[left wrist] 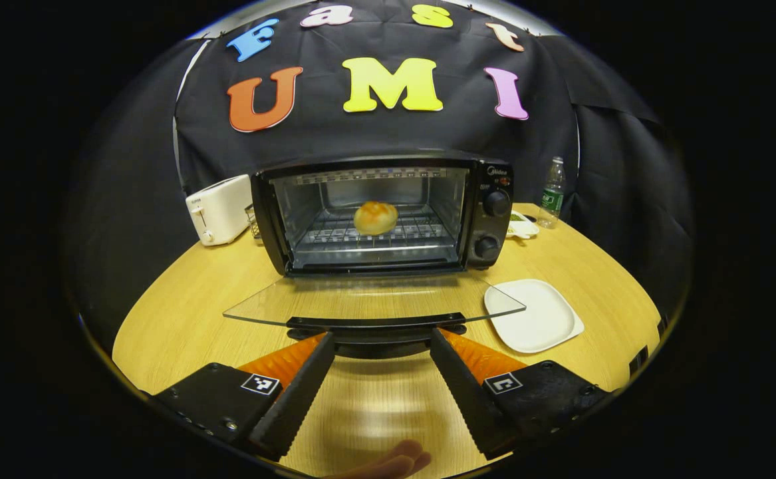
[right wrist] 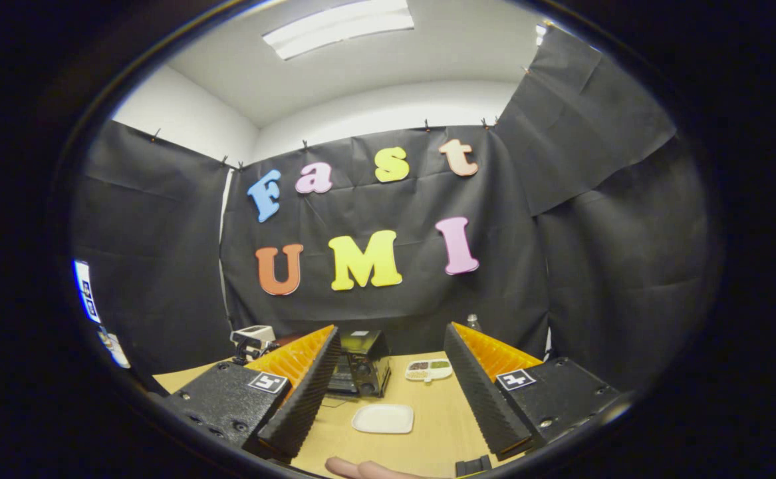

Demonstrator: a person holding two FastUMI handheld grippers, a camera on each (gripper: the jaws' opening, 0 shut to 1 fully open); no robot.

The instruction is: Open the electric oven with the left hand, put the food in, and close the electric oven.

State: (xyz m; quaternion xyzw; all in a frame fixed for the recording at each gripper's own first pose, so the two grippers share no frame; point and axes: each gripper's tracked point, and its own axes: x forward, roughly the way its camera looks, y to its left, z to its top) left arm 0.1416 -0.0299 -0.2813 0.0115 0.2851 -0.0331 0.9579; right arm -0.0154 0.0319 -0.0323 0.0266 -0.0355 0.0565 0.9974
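Closing remains: the bun (left wrist: 376, 217) sits on the rack inside the electric oven (left wrist: 388, 216), its glass door (left wrist: 374, 307) lying flat. With the left gripper (left wrist: 380, 346) spread wide at the door handle (left wrist: 376, 324) and empty, lift evenly from beneath. The right gripper (right wrist: 391, 372) is raised, open, empty.

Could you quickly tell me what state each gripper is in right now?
Left gripper: open, fingers either side of the black oven door handle, not pressing.
Right gripper: open, holding nothing.
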